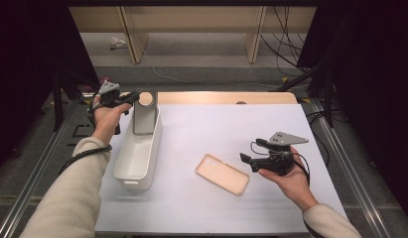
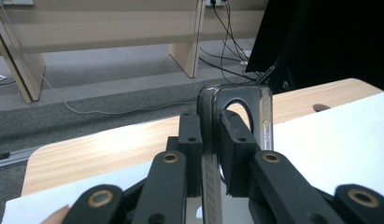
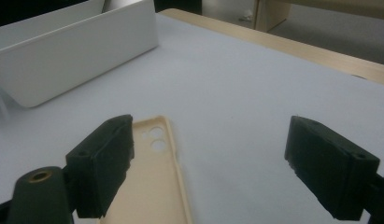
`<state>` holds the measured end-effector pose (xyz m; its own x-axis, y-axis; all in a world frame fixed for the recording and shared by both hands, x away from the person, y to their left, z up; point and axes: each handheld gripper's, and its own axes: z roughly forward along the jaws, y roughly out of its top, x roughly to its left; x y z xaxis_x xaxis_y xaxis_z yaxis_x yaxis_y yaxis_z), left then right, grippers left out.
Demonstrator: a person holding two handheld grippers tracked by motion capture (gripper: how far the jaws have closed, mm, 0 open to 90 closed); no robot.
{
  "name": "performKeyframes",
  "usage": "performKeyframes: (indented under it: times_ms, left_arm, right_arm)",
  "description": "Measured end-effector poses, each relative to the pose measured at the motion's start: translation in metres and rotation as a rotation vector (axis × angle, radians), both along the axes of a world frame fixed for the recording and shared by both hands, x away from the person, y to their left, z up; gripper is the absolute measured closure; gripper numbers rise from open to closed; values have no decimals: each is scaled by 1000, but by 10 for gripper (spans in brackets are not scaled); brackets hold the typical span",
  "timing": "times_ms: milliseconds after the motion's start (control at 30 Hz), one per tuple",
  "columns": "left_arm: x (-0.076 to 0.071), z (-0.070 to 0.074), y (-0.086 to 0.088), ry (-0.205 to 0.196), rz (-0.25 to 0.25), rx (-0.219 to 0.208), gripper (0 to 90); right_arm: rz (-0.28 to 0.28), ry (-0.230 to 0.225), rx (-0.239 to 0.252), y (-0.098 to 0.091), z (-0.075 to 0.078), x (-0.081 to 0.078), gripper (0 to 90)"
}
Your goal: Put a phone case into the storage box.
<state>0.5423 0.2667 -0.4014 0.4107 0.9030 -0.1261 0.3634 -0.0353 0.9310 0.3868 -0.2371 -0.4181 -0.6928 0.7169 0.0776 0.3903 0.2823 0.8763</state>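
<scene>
A dark translucent phone case (image 1: 145,118) stands upright over the far end of a white bin (image 1: 153,148). My left gripper (image 1: 133,97) is shut on its top edge. In the left gripper view, the pads of my left gripper (image 2: 210,128) press on the thin side of that case (image 2: 266,116), whose round camera cutout shows beyond them. A beige phone case (image 1: 222,173) lies flat on the white mat, inner side up. My right gripper (image 1: 244,159) hovers open just right of it. The right gripper view shows the right gripper (image 3: 208,163) with wide jaws, and the beige case (image 3: 157,172) by the left jaw.
The long white bin (image 3: 77,51) lies at the left of the white mat (image 1: 216,129), which covers a wooden table (image 1: 226,97). Beyond the table are grey floor, cables and wooden furniture legs. Dark curtains flank both sides.
</scene>
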Motion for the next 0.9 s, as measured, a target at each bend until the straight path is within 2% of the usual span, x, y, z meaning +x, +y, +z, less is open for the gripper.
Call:
performKeyframes:
  times_ms: [367,800,900]
  left_arm:
    - [2,-4,3,14,8,21,772]
    - [3,-10,3,41,15,76,749]
    - [4,-11,4,40,19,76,750]
  right_arm:
    - [1,0,1,0,0,0,165]
    - [2,1,1,0,0,0,165]
    - [2,1,1,0,0,0,165]
